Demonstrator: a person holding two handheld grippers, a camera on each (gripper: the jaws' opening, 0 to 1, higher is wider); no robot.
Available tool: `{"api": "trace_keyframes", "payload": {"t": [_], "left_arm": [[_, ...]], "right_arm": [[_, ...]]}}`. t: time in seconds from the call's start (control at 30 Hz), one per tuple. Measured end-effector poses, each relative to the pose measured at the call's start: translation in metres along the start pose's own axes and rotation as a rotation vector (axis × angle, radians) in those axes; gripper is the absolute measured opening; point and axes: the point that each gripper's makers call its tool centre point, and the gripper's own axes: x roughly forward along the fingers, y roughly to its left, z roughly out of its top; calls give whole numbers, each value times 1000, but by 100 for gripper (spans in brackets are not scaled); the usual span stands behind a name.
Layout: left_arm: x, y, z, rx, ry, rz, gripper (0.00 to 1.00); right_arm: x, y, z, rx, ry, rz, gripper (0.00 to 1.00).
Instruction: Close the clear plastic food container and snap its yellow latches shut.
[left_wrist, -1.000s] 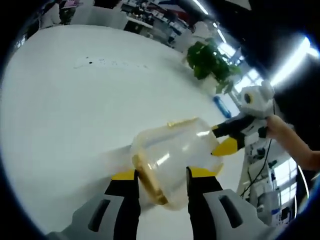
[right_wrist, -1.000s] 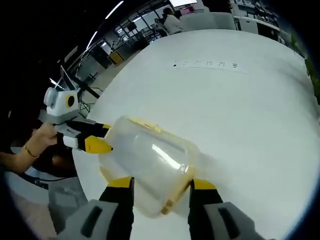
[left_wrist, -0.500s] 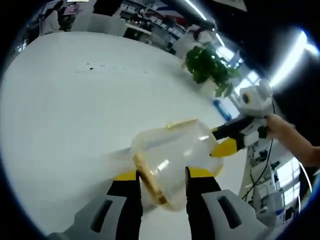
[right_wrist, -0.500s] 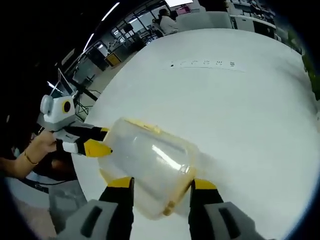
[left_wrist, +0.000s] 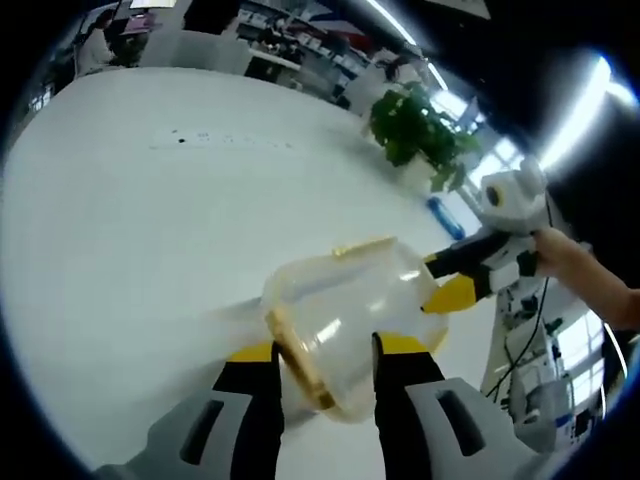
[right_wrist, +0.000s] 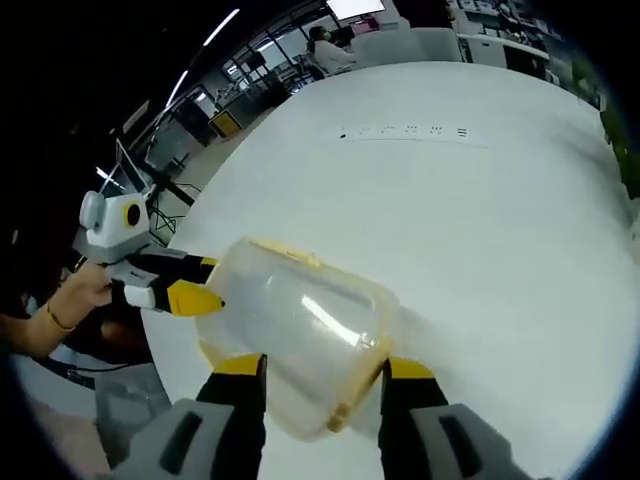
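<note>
— Fingers (left_wrist: 250, 385) on the left gripper (left_wrist: 322, 352)?
— Clamping one end of the clear container (left_wrist: 345, 325), lying on the white table (left_wrist: 130, 220).
— Right gripper (right_wrist: 322, 368)?
— Pinching the opposite end, beside a yellow latch (right_wrist: 352, 398).

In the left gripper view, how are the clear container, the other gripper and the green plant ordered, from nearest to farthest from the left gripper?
1. Clear container, between the left gripper jaws.
2. Right gripper, at the container's far right side.
3. Green plant, beyond the table's far edge.

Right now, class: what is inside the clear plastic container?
Nothing can be seen inside the clear container; the white table shows through its walls. The left gripper and right gripper cover its near ends.
</note>
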Motion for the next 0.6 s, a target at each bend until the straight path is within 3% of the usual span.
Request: {"api": "trace_keyframes", "payload": {"t": [0.6], "left_arm": [[0, 0, 0, 32, -47, -8, 36]], "right_arm": [[-1, 0, 1, -5, -36, -13, 44]]}}
